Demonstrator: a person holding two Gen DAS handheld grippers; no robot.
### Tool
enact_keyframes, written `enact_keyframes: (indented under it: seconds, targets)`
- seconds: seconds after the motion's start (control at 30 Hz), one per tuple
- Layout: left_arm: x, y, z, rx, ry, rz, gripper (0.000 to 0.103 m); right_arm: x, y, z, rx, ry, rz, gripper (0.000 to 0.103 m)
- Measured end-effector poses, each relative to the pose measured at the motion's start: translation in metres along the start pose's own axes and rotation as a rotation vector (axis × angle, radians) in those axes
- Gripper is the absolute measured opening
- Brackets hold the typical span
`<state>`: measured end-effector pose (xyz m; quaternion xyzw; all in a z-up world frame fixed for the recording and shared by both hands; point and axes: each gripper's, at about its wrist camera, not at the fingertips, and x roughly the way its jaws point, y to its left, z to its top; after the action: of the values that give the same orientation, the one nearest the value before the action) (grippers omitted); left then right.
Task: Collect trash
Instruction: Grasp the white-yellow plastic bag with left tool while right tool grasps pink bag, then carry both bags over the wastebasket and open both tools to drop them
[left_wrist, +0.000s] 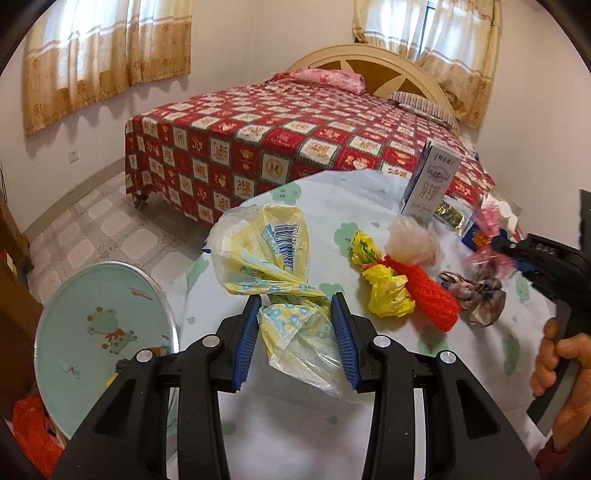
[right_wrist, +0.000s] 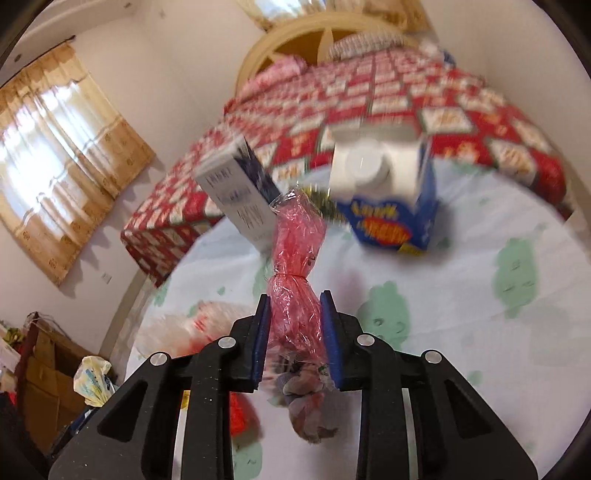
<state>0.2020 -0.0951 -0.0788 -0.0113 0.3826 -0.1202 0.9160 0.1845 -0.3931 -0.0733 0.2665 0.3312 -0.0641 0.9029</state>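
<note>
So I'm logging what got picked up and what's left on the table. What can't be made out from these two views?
- Blue carton, right wrist view: motion blur makes its print unreadable.
- Crumpled multicoloured scrap, right wrist view: partly behind the pink cellophane wrapper in the right tool.
- Yellow-and-blue plastic bag, left wrist view: its lower end is between the left tool's pads; contents unclear.
- Trash bin: in neither view.

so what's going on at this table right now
A person is clearing trash off a table with a handheld gripper in each hand. The left gripper is shut on a twisted yellow and clear plastic bag. The right gripper is shut on a crumpled pink cellophane wrapper. A yellow wrapper, a red knitted piece and two cartons are still on the table.
</note>
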Motion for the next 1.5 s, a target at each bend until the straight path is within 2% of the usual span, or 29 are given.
enact_keyframes:
  seconds: [0.1, 0.2, 0.27, 0.4, 0.6, 0.87, 1.2, 1.5]
  targets:
    - [-0.015, 0.003, 0.000, 0.006, -0.013, 0.006, 0.039, -0.031, 0.014, -0.004, -0.062, -0.075, -0.018, 0.028]
    - [-0.029, 0.006, -0.003, 0.015, -0.022, 0.004, 0.039, -0.059, 0.027, -0.012, -0.103, -0.131, 0.017, 0.028]
    - [-0.038, 0.008, -0.007, 0.021, -0.023, 0.009, 0.039, -0.068, 0.036, -0.015, -0.115, -0.113, 0.069, 0.028]
    - [-0.053, 0.014, -0.014, 0.033, -0.034, 0.023, 0.039, -0.071, 0.048, -0.030, -0.122, -0.050, 0.086, 0.028]
    - [-0.071, 0.032, -0.025, 0.031, -0.032, 0.061, 0.039, -0.072, 0.080, -0.081, -0.205, 0.014, 0.067, 0.028]
    - [-0.093, 0.062, -0.044, 0.031, -0.043, 0.131, 0.039, -0.068, 0.123, -0.132, -0.266, 0.078, 0.126, 0.028]
    - [-0.103, 0.098, -0.060, 0.000, -0.031, 0.198, 0.039, -0.065, 0.173, -0.166, -0.343, 0.131, 0.184, 0.028]
    - [-0.108, 0.127, -0.068, -0.037, -0.031, 0.223, 0.039, -0.064, 0.204, -0.185, -0.405, 0.155, 0.220, 0.028]
